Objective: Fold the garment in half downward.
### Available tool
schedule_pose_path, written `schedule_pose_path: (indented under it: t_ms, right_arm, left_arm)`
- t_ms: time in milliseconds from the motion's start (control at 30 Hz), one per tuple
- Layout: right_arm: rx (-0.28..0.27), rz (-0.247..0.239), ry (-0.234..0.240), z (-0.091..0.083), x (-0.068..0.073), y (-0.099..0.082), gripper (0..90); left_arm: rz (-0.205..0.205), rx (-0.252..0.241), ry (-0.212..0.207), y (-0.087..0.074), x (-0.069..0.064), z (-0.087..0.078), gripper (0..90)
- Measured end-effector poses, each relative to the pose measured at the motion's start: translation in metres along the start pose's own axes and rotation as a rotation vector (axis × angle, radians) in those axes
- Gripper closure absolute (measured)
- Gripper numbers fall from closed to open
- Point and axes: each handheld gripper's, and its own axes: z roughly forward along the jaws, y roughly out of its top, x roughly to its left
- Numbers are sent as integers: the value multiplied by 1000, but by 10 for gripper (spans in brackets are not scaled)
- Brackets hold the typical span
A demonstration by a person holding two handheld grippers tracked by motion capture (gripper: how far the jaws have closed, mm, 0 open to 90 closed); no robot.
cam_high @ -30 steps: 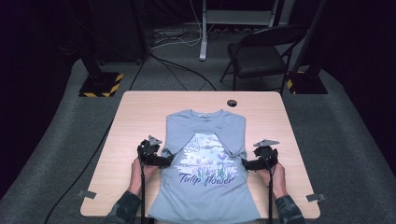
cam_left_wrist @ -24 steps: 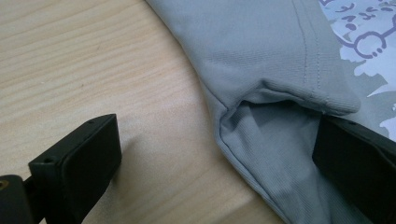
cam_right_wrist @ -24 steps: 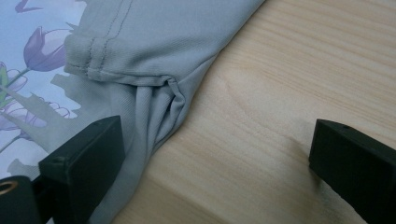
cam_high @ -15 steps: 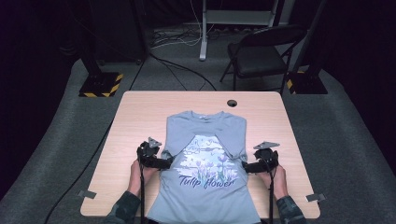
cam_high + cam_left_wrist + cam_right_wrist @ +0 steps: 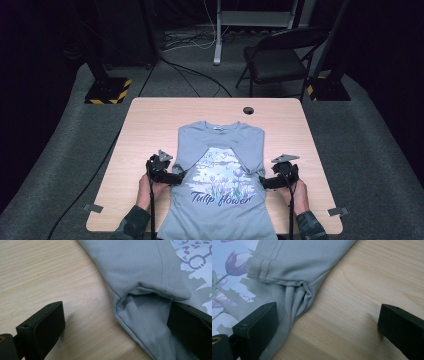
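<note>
My T-shirt [image 5: 220,185] lies flat, print side up, on the wooden counter [image 5: 145,125]. Its long axis runs straight away from me: the collar [image 5: 216,127] points toward the far edge of the counter and the hem hangs off the near edge between my forearms. The words "Tulip flower" read upright from where I stand, so the shirt faces me squarely, not skewed to either side. Both sleeves are folded in over the chest, which leaves the top of the shirt narrow and the body a long grey strip down the middle of the counter.

My left claw [image 5: 176,176] sits at the shirt's left edge, about halfway down its length. In the left gripper view [image 5: 112,322] its jaws stand wide apart, one on bare wood and the other lying on the grey cloth beside the folded sleeve hem [image 5: 160,291]; they straddle the shirt's edge and grip nothing.

My right claw [image 5: 264,183] mirrors it at the shirt's right edge. In the right gripper view [image 5: 327,325] the jaws are likewise spread wide, one over the cloth near the tulip print [image 5: 234,263], the other over bare counter, with the fabric edge between them and nothing pinched.
</note>
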Motion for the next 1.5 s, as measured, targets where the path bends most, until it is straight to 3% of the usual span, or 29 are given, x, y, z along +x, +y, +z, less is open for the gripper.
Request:
schedule_pose_path:
  t_ms: [833, 1500]
  right_arm:
    - [22, -36, -25, -9, 12, -6, 24]
    - [35, -69, -42, -21, 22, -17, 25]
  left_arm:
    - [32, 10, 15, -13, -12, -15, 11]
    - [45, 21, 3, -18, -14, -20, 11]
